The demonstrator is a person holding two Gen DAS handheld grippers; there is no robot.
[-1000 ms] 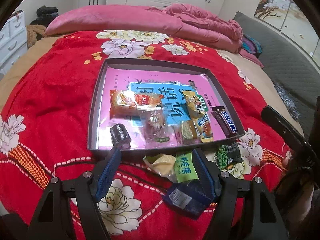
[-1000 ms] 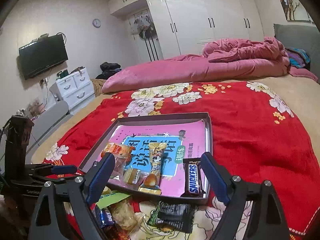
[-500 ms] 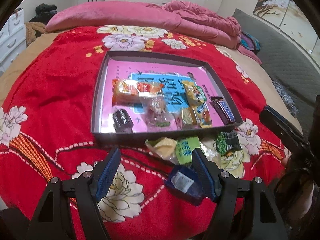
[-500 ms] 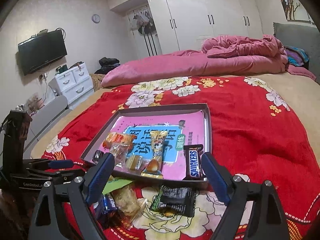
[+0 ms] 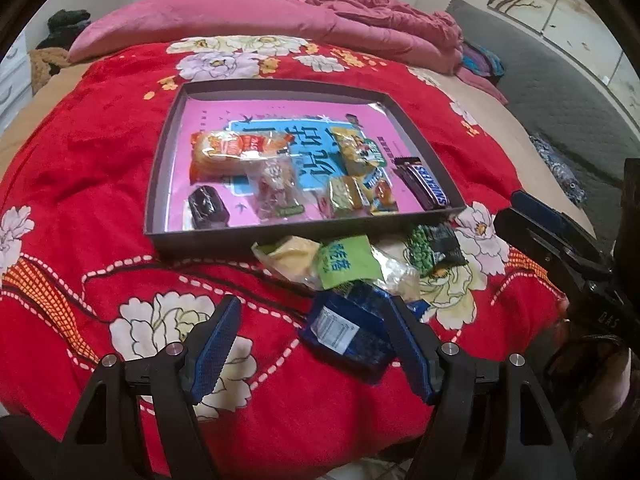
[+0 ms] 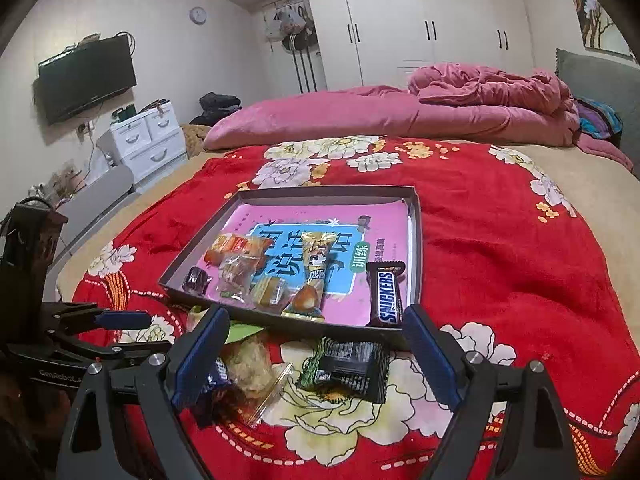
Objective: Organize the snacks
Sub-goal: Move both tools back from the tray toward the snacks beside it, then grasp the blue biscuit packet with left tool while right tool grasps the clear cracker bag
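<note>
A red floral blanket (image 5: 80,168) covers the bed. On it lies the dark tray (image 5: 160,168), holding a Snickers bar (image 6: 386,296) and other snacks. More packets lie just outside its near rim, among them a blue packet (image 5: 344,328). My left gripper (image 5: 314,344) and right gripper (image 6: 316,356) hover with fingers apart, empty.

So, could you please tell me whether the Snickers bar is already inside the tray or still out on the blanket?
Inside: the Snickers bar lies flat in the tray, against its right wall.
</note>
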